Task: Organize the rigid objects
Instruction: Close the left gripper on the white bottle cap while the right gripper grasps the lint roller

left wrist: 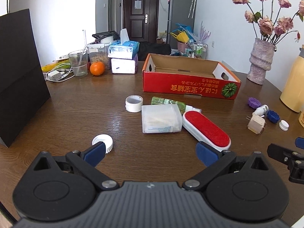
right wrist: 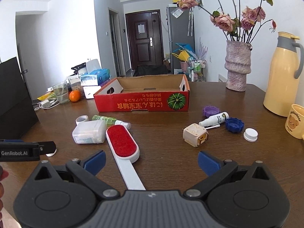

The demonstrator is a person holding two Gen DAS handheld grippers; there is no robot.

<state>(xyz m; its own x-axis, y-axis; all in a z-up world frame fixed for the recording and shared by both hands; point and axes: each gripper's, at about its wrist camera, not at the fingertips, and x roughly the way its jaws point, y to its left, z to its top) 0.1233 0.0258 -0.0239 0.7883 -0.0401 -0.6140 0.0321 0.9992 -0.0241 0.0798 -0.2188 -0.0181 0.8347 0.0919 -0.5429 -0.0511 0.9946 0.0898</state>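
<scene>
The red cardboard box [right wrist: 141,102] sits open and empty at the far middle of the table [left wrist: 76,114], and everything to be sorted lies on the near side of it. Just in front of the box's left half are a roll of tape [left wrist: 133,103], a green spray bottle [left wrist: 167,102], a clear plastic case [left wrist: 161,118] and a lint brush [right wrist: 121,142] with a red pad. In front of the box's right corner is a second cluster: a purple cap [right wrist: 210,111], a small white bottle [right wrist: 214,119], a blue cap [right wrist: 234,124], a white cap [right wrist: 250,134] and a beige plug adapter [right wrist: 194,134].

The left gripper [left wrist: 150,152] is spread wide and holds nothing; another white cap [left wrist: 102,142] lies just beside its left finger. The right gripper [right wrist: 151,161] is also wide and empty.

The brush is what the next move seems to turn on. Its long axis runs from the box toward the right gripper, pad end away, and its white handle reaches between the right fingers, nearer the left one, and passes under the gripper body. The left gripper has only the pad's near end by its right finger. So the right hand looks better placed: it would close across the handle, which runs nearly along its line of sight rather than across it, then lift the brush forward into the box.
</scene>
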